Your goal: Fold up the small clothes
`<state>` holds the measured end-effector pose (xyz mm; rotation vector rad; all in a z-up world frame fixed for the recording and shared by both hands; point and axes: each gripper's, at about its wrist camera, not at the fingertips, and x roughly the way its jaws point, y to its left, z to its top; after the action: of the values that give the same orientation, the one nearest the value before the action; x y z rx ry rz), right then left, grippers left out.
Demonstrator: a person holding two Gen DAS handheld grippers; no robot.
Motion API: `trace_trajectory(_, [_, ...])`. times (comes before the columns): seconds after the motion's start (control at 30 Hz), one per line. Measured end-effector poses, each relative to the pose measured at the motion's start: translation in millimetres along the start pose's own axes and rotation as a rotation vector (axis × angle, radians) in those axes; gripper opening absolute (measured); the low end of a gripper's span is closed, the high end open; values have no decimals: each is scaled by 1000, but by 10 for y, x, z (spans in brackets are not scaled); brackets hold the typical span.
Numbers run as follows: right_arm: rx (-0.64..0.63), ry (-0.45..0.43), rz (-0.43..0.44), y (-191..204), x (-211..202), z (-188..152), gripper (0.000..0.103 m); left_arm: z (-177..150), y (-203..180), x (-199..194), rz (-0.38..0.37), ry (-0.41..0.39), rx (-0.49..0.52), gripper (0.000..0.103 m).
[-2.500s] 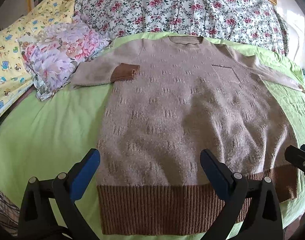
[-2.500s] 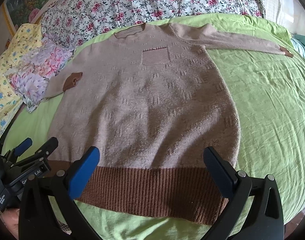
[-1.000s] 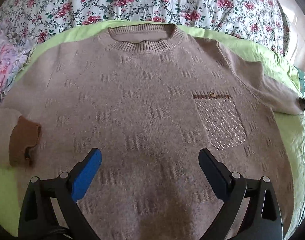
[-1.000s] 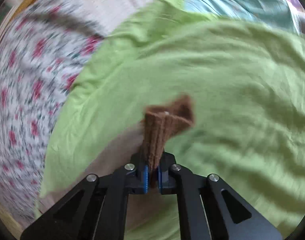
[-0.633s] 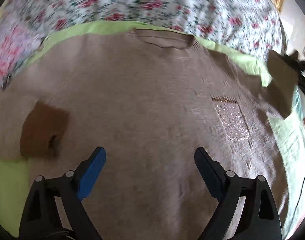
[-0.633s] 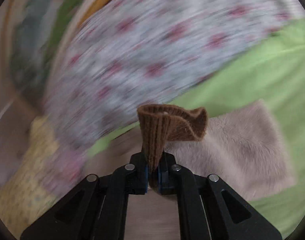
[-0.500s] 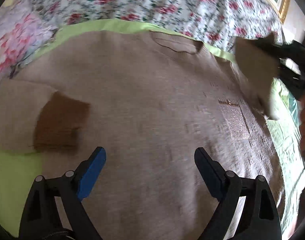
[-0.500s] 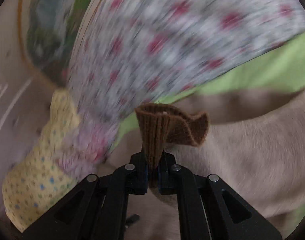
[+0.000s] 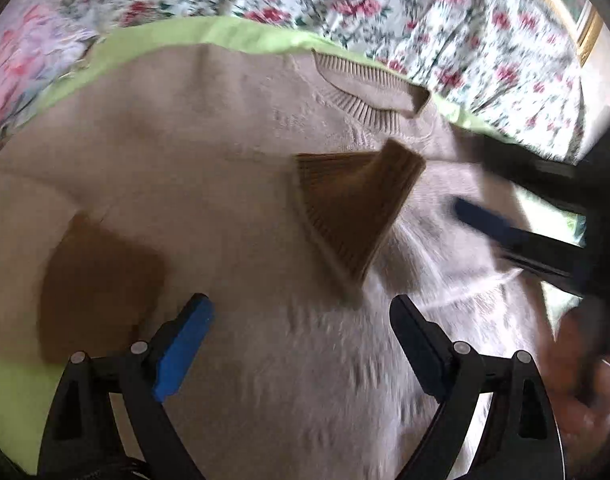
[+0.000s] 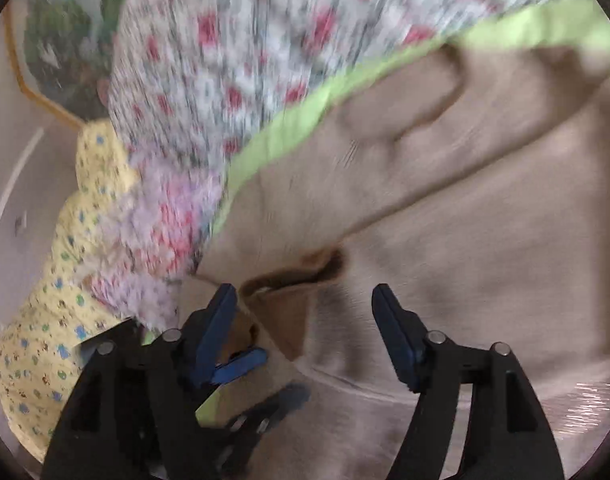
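A beige knitted sweater [image 9: 209,184] with brown ribbed cuffs lies flat on a green sheet [image 9: 233,34]. Its right sleeve is folded across the chest, and that sleeve's brown cuff [image 9: 353,208] lies below the collar [image 9: 369,96]. The other brown cuff [image 9: 97,276] lies folded in at the left. My left gripper [image 9: 301,336] is open and empty above the sweater's middle. My right gripper [image 10: 305,320] is open and empty over the sweater [image 10: 465,208], and it also shows at the right of the left wrist view [image 9: 545,216]. A brown cuff [image 10: 293,280] lies just ahead of it.
A floral quilt [image 9: 385,4] lies beyond the collar. A pink flowered pillow [image 9: 21,64] and a yellow patterned cloth [image 10: 65,280] lie at the left. The left gripper's blue pad [image 10: 241,364] shows low in the right wrist view. A framed picture [image 10: 65,40] hangs behind.
My right gripper carried the right sleeve's cuff across the sweater, then opened and let it go on the chest. My left gripper stayed open over the sweater.
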<state>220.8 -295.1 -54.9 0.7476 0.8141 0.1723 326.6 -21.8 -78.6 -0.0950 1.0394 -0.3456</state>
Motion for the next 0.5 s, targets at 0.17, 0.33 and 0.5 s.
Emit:
trace_trajectory(0.17, [58,-146,-11,-290,-754,-63,72,236,-157,313,53,-12,14,85])
trace_trajectory(0.33, [125,-268,-132,-660,-1322,-157,72,370,-96,131,-38,-68,6,6])
trace_trajectory(0.5, [182,-335,-314,-998,-1649,-78,72,265,238,88,-14,-92,-47,8])
